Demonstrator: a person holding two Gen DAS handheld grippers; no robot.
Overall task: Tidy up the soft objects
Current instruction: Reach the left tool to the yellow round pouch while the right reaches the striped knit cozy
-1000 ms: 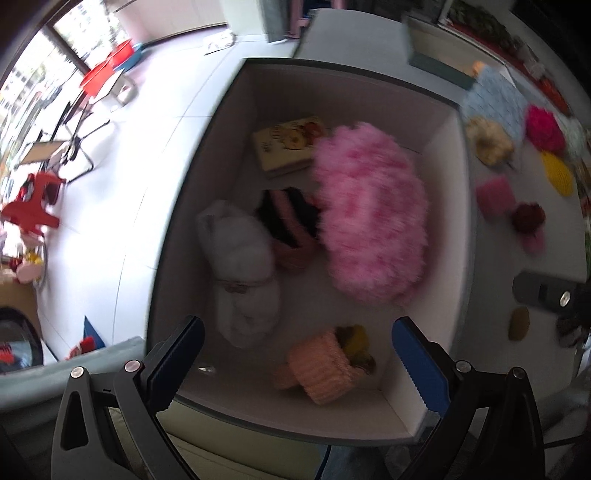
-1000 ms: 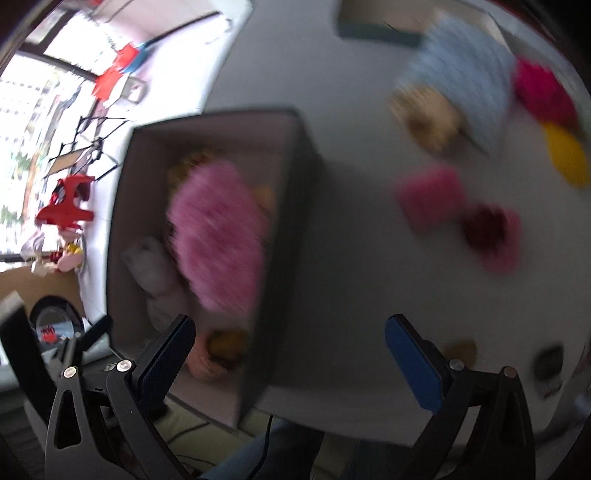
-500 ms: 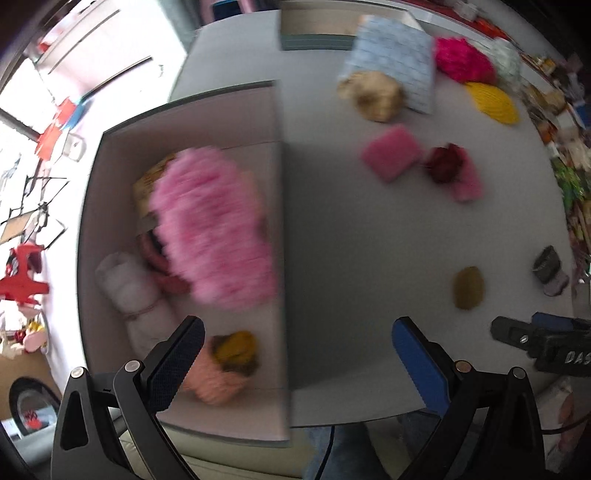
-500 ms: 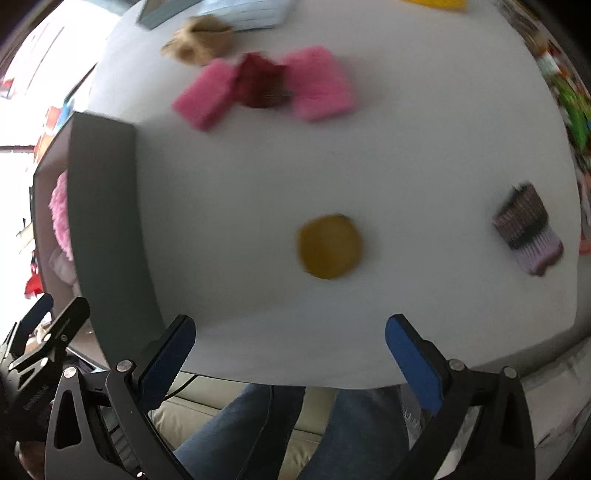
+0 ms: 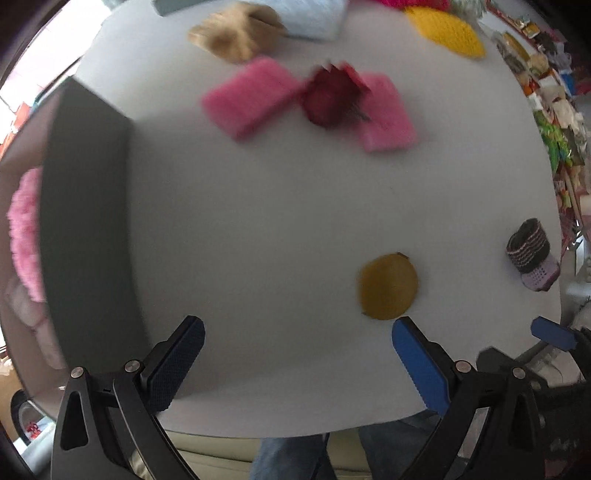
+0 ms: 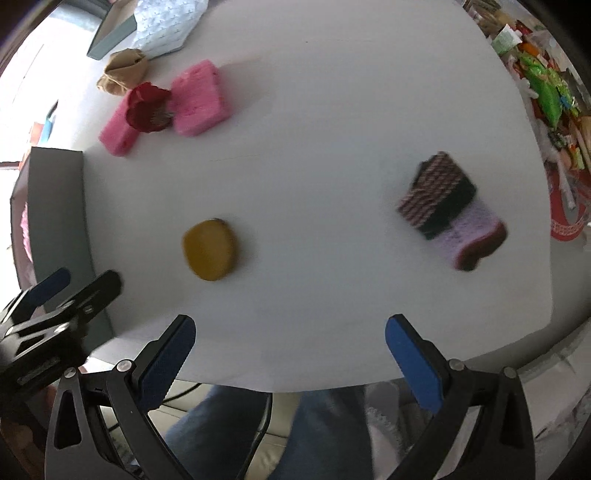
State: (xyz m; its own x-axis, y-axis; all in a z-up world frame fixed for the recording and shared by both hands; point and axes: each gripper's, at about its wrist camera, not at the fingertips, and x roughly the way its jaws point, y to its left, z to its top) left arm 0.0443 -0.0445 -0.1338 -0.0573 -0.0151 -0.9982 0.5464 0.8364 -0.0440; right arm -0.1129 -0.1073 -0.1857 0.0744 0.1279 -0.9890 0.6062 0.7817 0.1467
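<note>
My left gripper point(image 5: 297, 360) stands open and empty above the white table's near edge, with a mustard-yellow soft pad point(image 5: 388, 286) just beyond its right finger. My right gripper point(image 6: 290, 354) is open and empty too, the same yellow pad point(image 6: 209, 249) ahead to its left and a striped knitted piece point(image 6: 448, 214) ahead to its right. Two pink sponges point(image 6: 199, 98) flank a dark red flower point(image 6: 147, 108) farther back. The grey box point(image 5: 86, 206) at the left holds a pink fluffy item point(image 5: 26, 229). The left gripper point(image 6: 59, 295) shows at the right wrist view's left edge.
A tan bundle point(image 5: 236, 33), a pale blue cloth point(image 6: 166, 22) and a yellow knitted item point(image 5: 448, 33) lie at the table's far side. Colourful packets point(image 6: 546, 88) crowd the right edge. A person's legs in jeans point(image 6: 280, 435) are below the near edge of the table point(image 6: 332, 129).
Both grippers have swung right, away from the box and over the open table. The box has slid to the left edge of both views; the yellow pad and striped piece now sit closer.
</note>
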